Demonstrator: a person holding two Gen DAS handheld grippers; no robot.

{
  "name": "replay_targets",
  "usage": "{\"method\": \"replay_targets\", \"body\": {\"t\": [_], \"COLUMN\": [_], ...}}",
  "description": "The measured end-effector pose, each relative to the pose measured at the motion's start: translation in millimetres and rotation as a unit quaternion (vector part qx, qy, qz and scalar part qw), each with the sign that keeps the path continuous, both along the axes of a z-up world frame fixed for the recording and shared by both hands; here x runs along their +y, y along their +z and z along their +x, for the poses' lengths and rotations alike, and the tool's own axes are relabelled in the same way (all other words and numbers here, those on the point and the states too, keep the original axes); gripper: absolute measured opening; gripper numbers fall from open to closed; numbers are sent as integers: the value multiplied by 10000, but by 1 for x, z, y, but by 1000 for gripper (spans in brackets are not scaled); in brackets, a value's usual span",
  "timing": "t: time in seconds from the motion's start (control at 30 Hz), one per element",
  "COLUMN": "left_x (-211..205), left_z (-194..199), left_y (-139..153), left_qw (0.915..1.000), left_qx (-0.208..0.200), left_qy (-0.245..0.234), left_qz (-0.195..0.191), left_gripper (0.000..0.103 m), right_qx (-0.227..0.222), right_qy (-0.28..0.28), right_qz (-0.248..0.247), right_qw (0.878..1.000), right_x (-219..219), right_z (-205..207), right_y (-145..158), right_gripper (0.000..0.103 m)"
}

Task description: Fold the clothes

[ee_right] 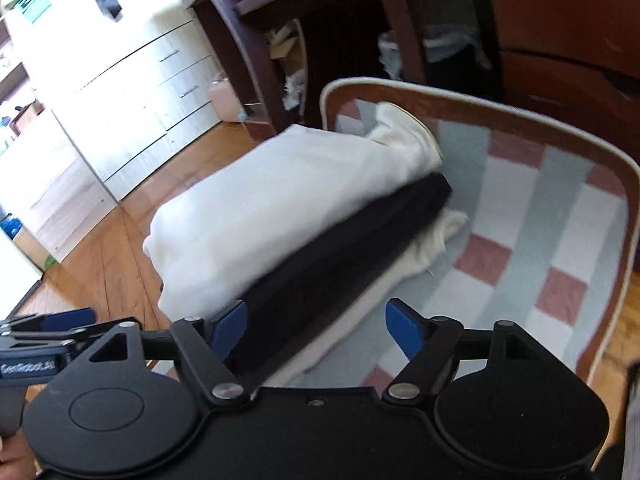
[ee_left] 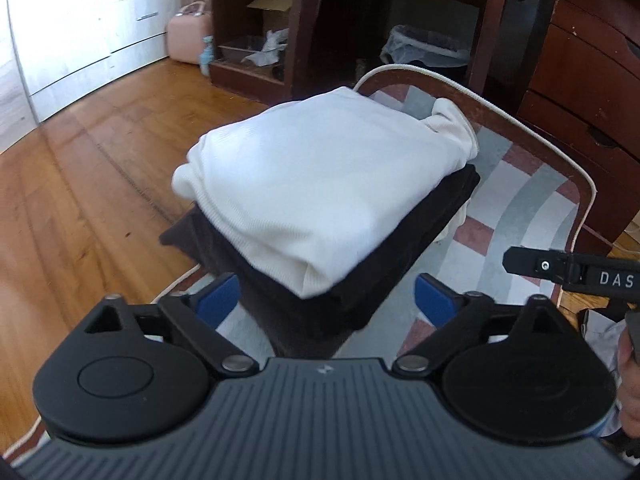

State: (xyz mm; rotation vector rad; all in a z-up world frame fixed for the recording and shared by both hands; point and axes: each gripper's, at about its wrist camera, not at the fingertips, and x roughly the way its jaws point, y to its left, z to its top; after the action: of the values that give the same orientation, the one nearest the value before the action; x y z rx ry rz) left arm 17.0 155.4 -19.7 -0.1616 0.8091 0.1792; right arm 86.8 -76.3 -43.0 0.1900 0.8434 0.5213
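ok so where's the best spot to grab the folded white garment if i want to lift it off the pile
Judging by its pose, take the folded white garment at its near folded corner, which overhangs the dark garment beneath. Come in low from the near side with the open left gripper, one finger under the fold, one on top. The far end is bunched and loose, so a grip there would likely unfold it.

A: Left wrist view is taken from behind the left hand-held gripper [ee_left: 326,300], tilted downward, near the folded stack [ee_left: 320,200].

B: Right wrist view is taken from behind the right hand-held gripper [ee_right: 316,328], angled likewise. The stack [ee_right: 260,220], checked rug [ee_right: 540,220] and dark wooden furniture [ee_right: 560,40] are shared.
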Motion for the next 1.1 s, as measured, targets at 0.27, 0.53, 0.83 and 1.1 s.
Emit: {"method": "replay_targets", "body": {"t": [0.27,0.53,0.83,1.1], "left_x": [-25,-53,-82,-110], "left_z": [-16,-24,-34,-42], "left_y": [13,35,46,49], "left_qw": [9988,9986,9969,9943], "left_qx": [327,382,641,712], "left_qy": [211,169,40,-91], "left_qz": [306,323,449,783], "left_gripper": [102,103,103,103], "right_qx": [507,547,396,148], "right_qy": [227,389,439,565], "right_qz": [102,-226,-646,-962], "right_qw": [9984,9975,9962,9936], "right_x": [-9,-22,-41,-50], "right_z": [-15,-42,-65,-80], "right_y": [-5,26,54,66], "right_gripper": [86,87,88,88]}}
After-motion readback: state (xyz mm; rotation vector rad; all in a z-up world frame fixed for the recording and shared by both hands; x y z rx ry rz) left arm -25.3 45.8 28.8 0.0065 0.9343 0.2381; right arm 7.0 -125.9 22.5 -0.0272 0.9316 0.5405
